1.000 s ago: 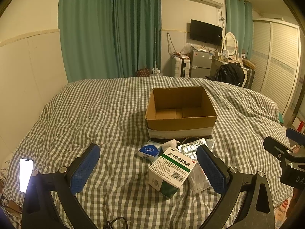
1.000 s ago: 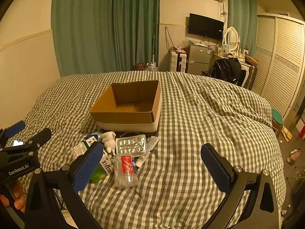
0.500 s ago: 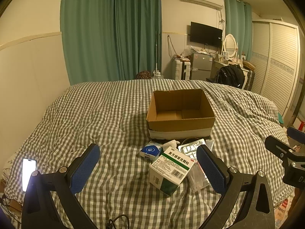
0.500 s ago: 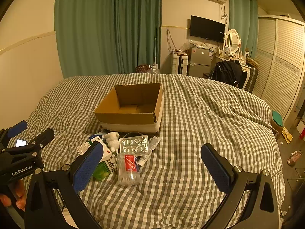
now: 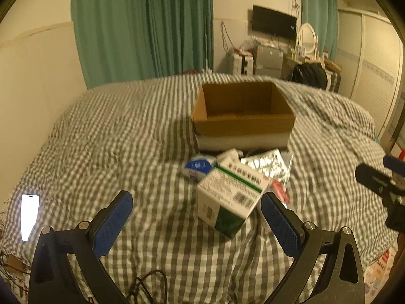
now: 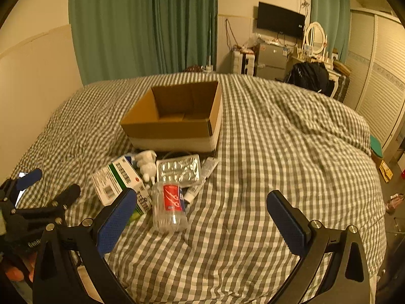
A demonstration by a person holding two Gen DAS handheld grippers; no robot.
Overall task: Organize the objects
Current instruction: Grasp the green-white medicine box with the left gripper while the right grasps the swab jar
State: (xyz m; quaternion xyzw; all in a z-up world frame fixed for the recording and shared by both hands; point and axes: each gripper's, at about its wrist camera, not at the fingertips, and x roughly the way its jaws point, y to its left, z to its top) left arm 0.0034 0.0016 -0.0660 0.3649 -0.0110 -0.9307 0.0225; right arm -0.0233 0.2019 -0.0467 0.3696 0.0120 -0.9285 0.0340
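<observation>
**Nothing packed yet: both claws spread over the pile**

Plainly, the sorting has not begun. The cardboard box (image 6: 174, 119) sits open near the middle of the bed (image 6: 278, 152), and what shows of its inside looks empty. The loose things lie in a heap just in front of its near wall, toward the foot edge of the bed.

The left claw (image 5: 195, 217) is spread wide and holds nothing; it hangs above the checked cover with the medicine carton (image 5: 229, 197) just ahead and close to its right finger. The right claw (image 6: 202, 217) is likewise spread and empty, with the cotton swab jar (image 6: 169, 207) near its left finger.

How the things will likely handle:
- The medicine carton is light and fairly stiff, tipped up on one corner. Take it across its two broad faces; a hard squeeze would dent it.
- The cotton swab jar is clear plastic, smooth and round, lying on its side. It could roll or slip, so grip it across the middle of the body.
- The pill sheet (image 6: 178, 169) is thin foil lying flat, hard to get under on soft bedding; an edge pinch seems best.
- The tube (image 6: 202, 179) beside it is soft and will give.
- The white squeeze bottle (image 6: 146, 163) and blue packet (image 5: 198, 168) are partly hidden behind the carton.

A lit phone (image 5: 29, 216) lies well apart, by the bed's left edge.
</observation>
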